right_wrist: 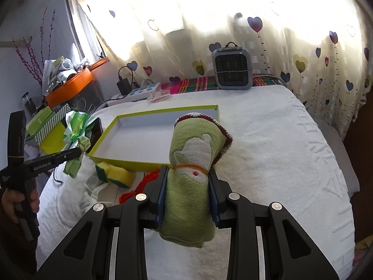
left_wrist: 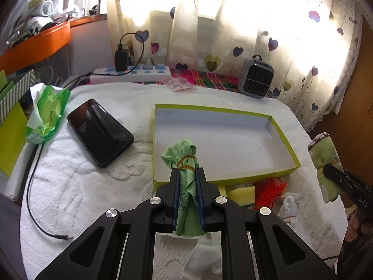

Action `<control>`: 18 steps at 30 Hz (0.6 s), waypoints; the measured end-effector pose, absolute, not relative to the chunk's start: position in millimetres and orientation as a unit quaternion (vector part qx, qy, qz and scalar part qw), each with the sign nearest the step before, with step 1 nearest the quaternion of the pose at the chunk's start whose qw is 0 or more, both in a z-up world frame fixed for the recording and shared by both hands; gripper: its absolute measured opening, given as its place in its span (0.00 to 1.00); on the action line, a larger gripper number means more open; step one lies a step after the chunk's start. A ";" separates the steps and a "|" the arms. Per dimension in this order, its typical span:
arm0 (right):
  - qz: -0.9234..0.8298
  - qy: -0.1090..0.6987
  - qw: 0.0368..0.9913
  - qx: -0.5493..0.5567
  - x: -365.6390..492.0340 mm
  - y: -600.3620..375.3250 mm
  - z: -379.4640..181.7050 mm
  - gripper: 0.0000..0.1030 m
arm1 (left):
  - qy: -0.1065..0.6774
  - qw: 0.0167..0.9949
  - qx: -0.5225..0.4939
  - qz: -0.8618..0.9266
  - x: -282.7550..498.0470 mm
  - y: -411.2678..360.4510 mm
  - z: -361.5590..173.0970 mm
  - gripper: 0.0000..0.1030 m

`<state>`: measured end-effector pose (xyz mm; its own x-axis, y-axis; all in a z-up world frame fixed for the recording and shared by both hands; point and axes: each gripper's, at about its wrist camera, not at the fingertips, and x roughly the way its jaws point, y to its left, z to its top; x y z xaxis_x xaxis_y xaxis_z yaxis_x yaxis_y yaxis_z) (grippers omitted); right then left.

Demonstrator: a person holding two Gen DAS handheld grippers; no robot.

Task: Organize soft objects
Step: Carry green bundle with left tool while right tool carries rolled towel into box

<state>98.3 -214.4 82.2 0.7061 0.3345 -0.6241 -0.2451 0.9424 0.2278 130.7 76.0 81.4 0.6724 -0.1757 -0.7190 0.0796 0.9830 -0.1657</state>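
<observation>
Holding one banded roll each above the towel-covered table, the left gripper (left_wrist: 187, 171) pinches a thin green cloth roll (left_wrist: 184, 163) and the right gripper (right_wrist: 188, 170) clamps a thicker knitted roll (right_wrist: 193, 163), presumably bound for the empty tray (left_wrist: 283, 141) just beyond. Sponge (right_wrist: 116, 171), red threads and white socks lie half hidden near the tray's near edge.

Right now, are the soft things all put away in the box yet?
Not yet. The green-edged box is empty. The left hand-held gripper grips a rolled green cloth, and the right hand-held gripper grips a rolled knitted towel. A yellow sponge, red string bundle and white socks lie outside the box.
</observation>
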 end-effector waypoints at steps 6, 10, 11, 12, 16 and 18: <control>0.159 0.360 0.918 0.049 131.2 -205.7 82.1 0.31 | 0.399 0.912 -0.056 -0.076 158.1 69.3 82.7 0.12; 0.162 0.374 0.912 0.046 152.1 -202.4 76.2 0.31 | 0.405 0.908 -0.064 -0.087 178.5 67.2 79.6 0.12; 0.161 0.379 0.910 0.046 157.2 -201.7 74.5 0.31 | 0.407 0.907 -0.061 -0.086 185.1 66.2 77.6 0.12; 0.160 0.383 0.909 0.045 162.7 -200.8 72.8 0.31 | 0.410 0.906 -0.063 -0.083 189.8 66.4 76.1 0.12; 0.161 0.397 0.903 0.046 180.8 -197.6 66.4 0.31 | 0.421 0.901 -0.061 -0.085 210.4 63.0 69.3 0.12; 0.158 0.402 0.901 0.045 189.5 -195.5 62.9 0.31 | 0.424 0.901 -0.052 -0.081 218.9 60.6 65.5 0.12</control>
